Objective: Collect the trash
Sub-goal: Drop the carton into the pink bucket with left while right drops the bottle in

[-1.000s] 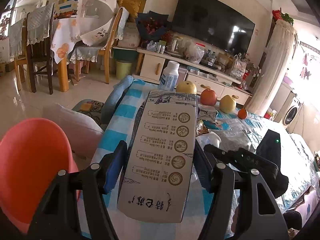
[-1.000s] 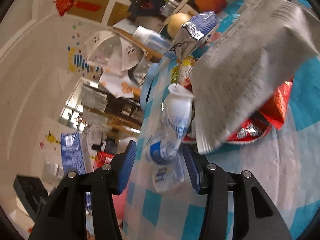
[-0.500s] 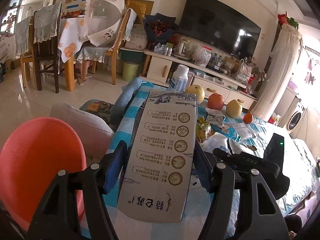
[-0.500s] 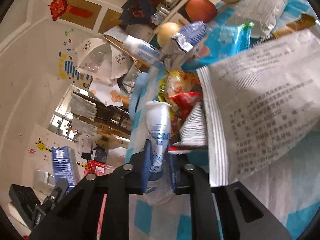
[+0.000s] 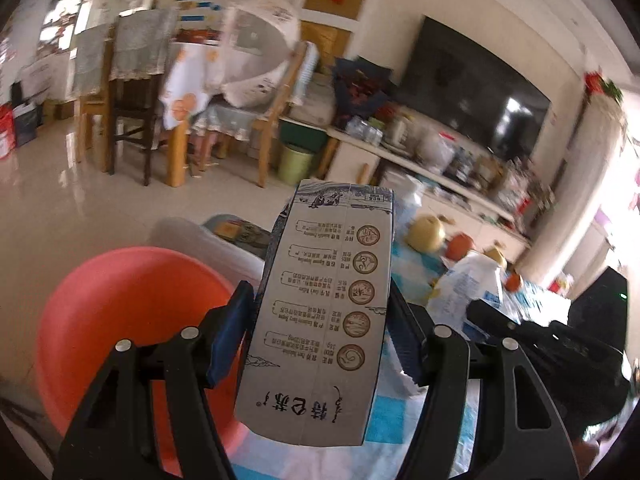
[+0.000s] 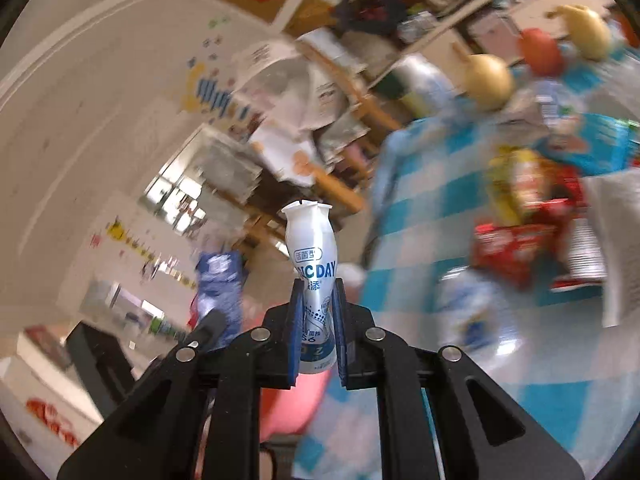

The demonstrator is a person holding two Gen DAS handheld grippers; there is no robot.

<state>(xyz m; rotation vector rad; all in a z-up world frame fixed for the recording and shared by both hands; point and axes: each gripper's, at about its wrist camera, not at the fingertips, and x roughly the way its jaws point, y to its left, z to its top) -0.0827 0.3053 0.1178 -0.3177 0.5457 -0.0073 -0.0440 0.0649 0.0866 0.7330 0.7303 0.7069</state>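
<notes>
Yogurt bottle [image 6: 314, 280] now airborne in right tool [image 6: 316, 334]

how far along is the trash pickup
Nothing visibly binned yet. In hand: the left gripper clamps a grey printed carton beside the orange plastic tub; the right gripper clamps a small white yogurt bottle. Left: red snack wrappers on the table.
</notes>
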